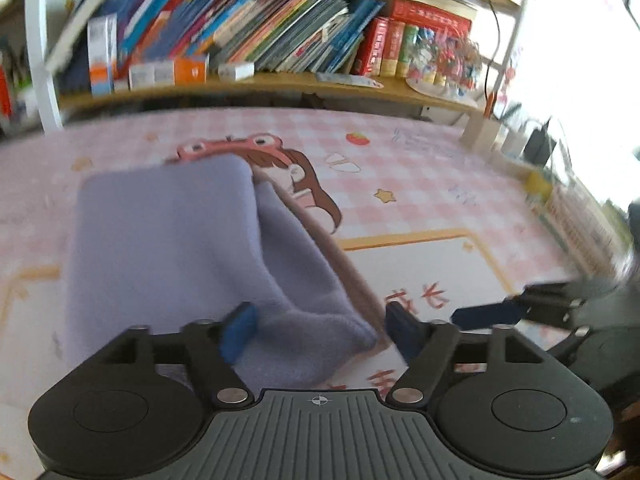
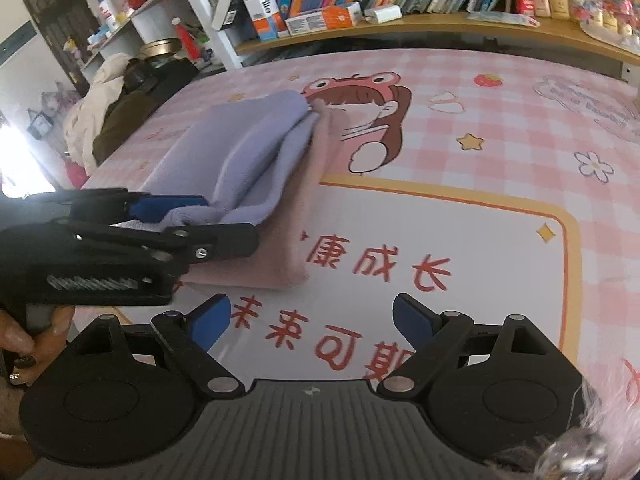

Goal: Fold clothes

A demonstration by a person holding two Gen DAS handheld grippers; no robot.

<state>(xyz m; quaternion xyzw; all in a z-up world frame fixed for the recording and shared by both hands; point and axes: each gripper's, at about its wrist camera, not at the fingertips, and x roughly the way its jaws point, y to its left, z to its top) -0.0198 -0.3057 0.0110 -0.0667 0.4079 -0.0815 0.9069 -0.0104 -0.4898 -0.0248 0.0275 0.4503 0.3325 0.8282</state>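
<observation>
Left wrist view: lavender cloth [image 1: 168,240] lay folded on the table [image 1: 440,184], on top of a pink cloth [image 1: 352,280] whose edge showed along its right side. Long axis of the stack ran from the near edge of the table away toward the bookshelf [image 1: 280,80]. The near corner of the lavender cloth sat directly between the fingers of the left gripper [image 1: 318,324], which pointed down onto it.

Left gripper was spread wide, nothing clamped. The pads stood either side of the corner with no squeeze visible on the fleece; the frame was motion-blurred, so light contact at the left pad could not be ruled out. I read it as released.

Right wrist view: relative to the lavender cloth [image 2: 240,148], the right gripper [image 2: 312,322] was off to the right and nearer the viewer, over the bare printed table [image 2: 500,128], clear of both cloths. It was also spread wide and empty. The left gripper [image 2: 176,216] showed there at the stack's near end, one blue finger lying along the top of the lavender layer, a hand [image 2: 28,332] on its grip below.

The top lavender layer looked loosely doubled, its right edge open rather than flat. Pink cloth [image 2: 280,252] stuck out at the near right corner of the stack.

Judgement: left gripper was much nearer the cloth, so any re-grip or smoothing would fall to it; right would have to travel left to reach the stack.
</observation>
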